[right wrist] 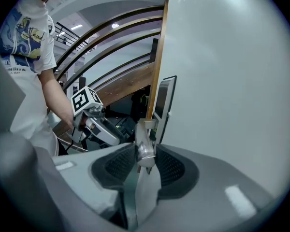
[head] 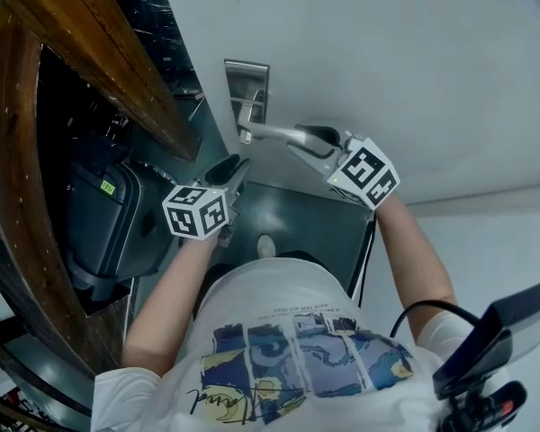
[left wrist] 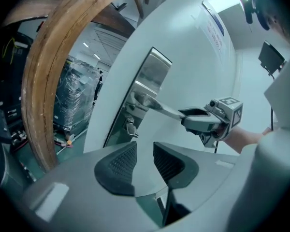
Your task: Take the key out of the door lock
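**Fig. 1.** Approach to the key. My right gripper (right wrist: 146, 158) is clamped on the tip of the lever handle (right wrist: 144, 146), which I judge steadies the door (head: 387, 61). My left gripper (left wrist: 145, 151) stands wide and empty, short of the lock plate (left wrist: 152, 76). The key (left wrist: 130, 128) sits in the lock just below the lever, its bow projecting. Good practice, as I judge it: set the 2 left pads flat on the bow, close firmly, then draw straight out without twisting, clear of the lever.
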Demonstrator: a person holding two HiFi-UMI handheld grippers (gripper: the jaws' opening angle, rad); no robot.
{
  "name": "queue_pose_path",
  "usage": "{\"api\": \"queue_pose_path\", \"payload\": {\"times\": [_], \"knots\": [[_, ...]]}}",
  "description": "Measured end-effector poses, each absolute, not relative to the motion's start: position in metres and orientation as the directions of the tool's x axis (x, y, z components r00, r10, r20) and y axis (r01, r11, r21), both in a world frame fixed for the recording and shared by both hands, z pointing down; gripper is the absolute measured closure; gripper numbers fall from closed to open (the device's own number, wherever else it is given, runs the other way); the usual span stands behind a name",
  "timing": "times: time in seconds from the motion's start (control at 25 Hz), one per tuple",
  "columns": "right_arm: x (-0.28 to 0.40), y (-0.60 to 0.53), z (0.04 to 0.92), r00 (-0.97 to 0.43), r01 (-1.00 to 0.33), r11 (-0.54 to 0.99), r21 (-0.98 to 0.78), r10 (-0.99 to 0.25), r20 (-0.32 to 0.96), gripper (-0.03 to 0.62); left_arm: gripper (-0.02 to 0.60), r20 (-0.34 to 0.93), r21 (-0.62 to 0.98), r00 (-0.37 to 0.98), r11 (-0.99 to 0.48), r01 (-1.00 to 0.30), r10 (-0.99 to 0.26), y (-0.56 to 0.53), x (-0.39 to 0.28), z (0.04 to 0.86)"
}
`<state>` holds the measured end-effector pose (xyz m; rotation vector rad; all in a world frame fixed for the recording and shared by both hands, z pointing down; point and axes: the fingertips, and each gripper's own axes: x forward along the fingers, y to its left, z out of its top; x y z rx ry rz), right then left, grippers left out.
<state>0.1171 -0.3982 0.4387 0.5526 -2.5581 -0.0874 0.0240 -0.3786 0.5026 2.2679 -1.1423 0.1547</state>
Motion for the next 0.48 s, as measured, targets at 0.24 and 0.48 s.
{"api": "queue_pose_path", "payload": {"times": [0.24,0.48], "knots": [[0.118,-0.397,0.437,-0.789,-0.348,0.922,0.168,-0.385,0.479,0.464,0.451,0.258,0.662,0.621,-0.332,-0.671,-0.740,-0.397,0.021,0.508],[0.116,-0.396,0.437,-0.786,-0.346,0.922,0.172,-0.385,0.484,0.465,0.443,0.145,0.873,0.606,-0.187,-0.450,-0.782,-0.411,0.022,0.519]]}}
